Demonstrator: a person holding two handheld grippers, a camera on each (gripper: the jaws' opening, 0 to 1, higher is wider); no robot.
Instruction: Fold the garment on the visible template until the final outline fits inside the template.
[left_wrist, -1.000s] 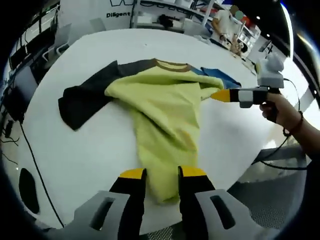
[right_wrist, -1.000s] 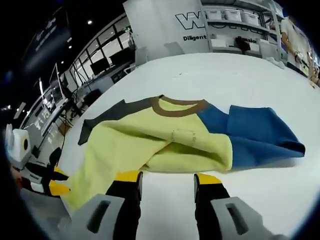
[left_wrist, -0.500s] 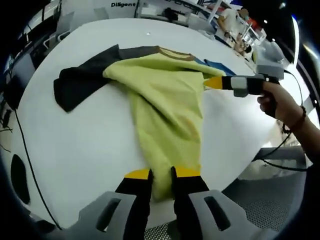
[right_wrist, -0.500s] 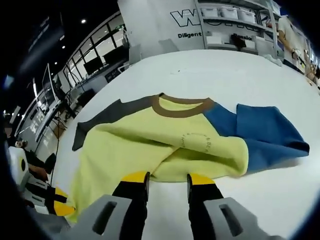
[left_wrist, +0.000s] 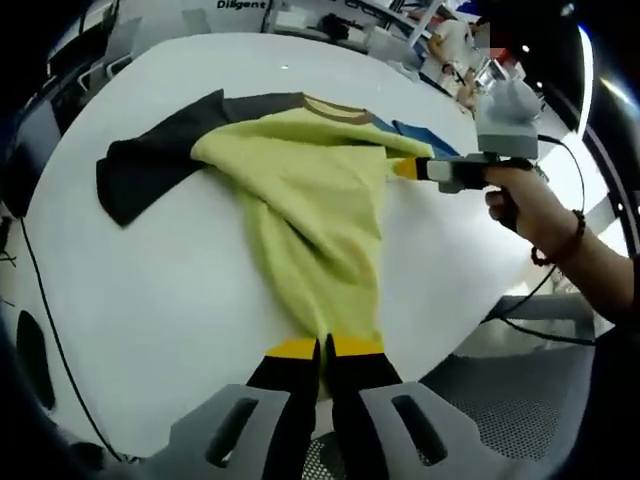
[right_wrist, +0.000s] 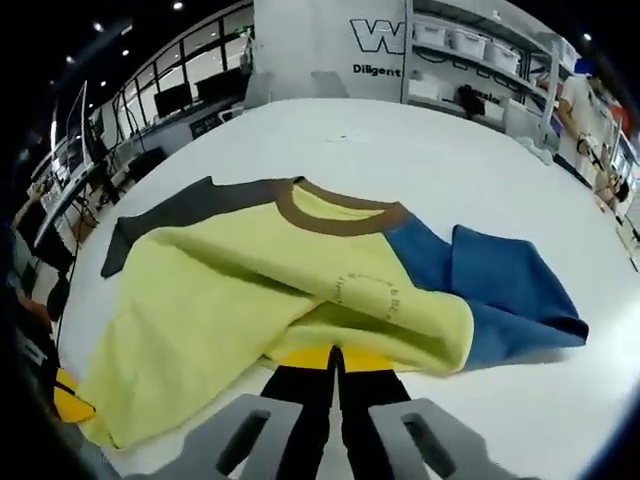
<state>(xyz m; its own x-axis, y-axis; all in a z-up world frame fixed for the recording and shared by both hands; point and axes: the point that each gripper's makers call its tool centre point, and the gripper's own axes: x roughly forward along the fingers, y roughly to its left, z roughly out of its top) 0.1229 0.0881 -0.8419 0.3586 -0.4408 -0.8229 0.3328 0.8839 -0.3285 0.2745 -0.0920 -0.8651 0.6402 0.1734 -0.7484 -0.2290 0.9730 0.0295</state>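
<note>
Yellow T-shirt (left_wrist: 315, 205) with brown collar, dark grey sleeve (left_wrist: 150, 170) and blue sleeve (right_wrist: 510, 290) lies rumpled mid-frame on white tabletop (left_wrist: 150, 290). My left hand-held gripper (left_wrist: 322, 347) pinches its hem at frame bottom. My right hand-held gripper (right_wrist: 335, 357) pinches the yellow side edge, lower centre.

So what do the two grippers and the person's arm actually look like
Both the left gripper and the right gripper have black jaws with yellow tips on grey moulded bodies. In the left gripper view, the right gripper trails a thin black cable, and the hand holding it wears a dark beaded bracelet.
</note>
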